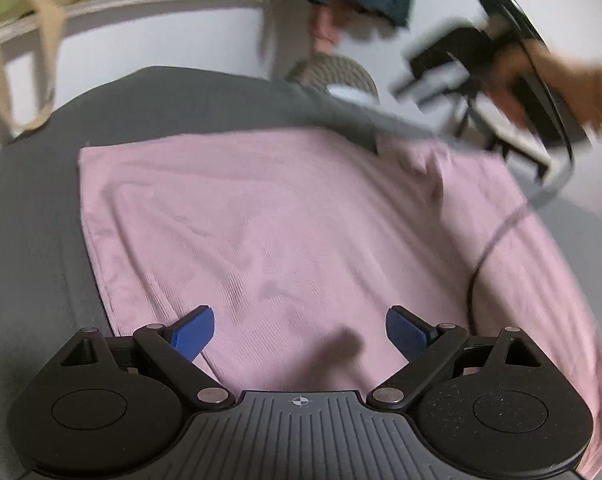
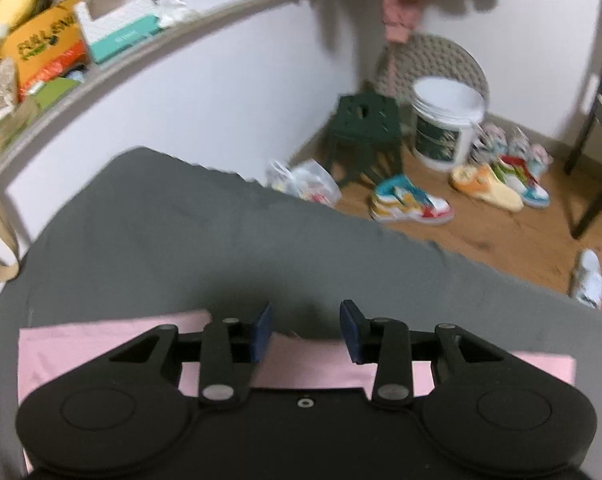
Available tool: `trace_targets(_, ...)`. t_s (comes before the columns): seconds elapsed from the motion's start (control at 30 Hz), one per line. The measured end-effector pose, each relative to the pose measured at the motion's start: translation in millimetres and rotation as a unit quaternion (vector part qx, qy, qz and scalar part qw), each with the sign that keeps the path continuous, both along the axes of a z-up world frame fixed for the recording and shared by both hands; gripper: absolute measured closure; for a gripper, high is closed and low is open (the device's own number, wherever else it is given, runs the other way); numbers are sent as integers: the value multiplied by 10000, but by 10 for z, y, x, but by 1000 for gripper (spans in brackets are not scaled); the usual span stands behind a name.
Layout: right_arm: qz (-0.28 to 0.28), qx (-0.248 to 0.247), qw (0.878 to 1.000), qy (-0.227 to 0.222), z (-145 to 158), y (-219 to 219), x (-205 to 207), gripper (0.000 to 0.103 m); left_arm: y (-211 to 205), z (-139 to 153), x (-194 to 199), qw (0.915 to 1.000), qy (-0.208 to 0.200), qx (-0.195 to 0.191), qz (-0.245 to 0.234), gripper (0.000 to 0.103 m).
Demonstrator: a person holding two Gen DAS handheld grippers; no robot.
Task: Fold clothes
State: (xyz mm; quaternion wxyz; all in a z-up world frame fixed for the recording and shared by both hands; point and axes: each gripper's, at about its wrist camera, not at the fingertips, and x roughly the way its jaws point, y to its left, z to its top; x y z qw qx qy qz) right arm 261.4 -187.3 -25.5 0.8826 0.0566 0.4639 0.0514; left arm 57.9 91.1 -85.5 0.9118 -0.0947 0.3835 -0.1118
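Reading perhaps "PULMUWON": orange box (image 2: 47,46).

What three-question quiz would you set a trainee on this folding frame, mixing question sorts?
1. True or false: the left gripper has its fingers clamped on the pink garment.
2. Multiple choice: the pink garment lies on (A) a wooden floor, (B) a grey bed sheet, (C) a green stool.
3. Short answer: in the right wrist view, what does the right gripper hold between its fingers?

Key
1. False: its fingers are spread wide above the cloth.
2. B
3. Nothing: the fingers stand apart over the garment's far edge.
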Motion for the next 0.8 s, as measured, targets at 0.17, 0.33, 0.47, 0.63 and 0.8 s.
trace_targets(0.17, -198, -59, 9983, 538, -57, -114, -24, 66, -62, -12, 22, 9959, -54, -856, -294, 10)
trace_targets(0.33, -343, 217, 9972, 627, -185, -111, -6, 68, -380, 6, -18, 9934, -249, -603, -942, 10)
trace_targets(0.47, -247, 578, 9959, 644, -267, 31, 40, 76, -598, 27, -58, 9882, -413, -279, -1451, 10)
trace_targets(0.63, -129, 211, 9962, 832, -451, 322, 158, 78, -706, -18, 14, 9870, -303, 69, -1576, 10)
trace_targets(0.8, -326, -148, 9952, 916, -597, 416, 201, 94, -662, -71, 98, 9906, -127, 3, -1360, 10)
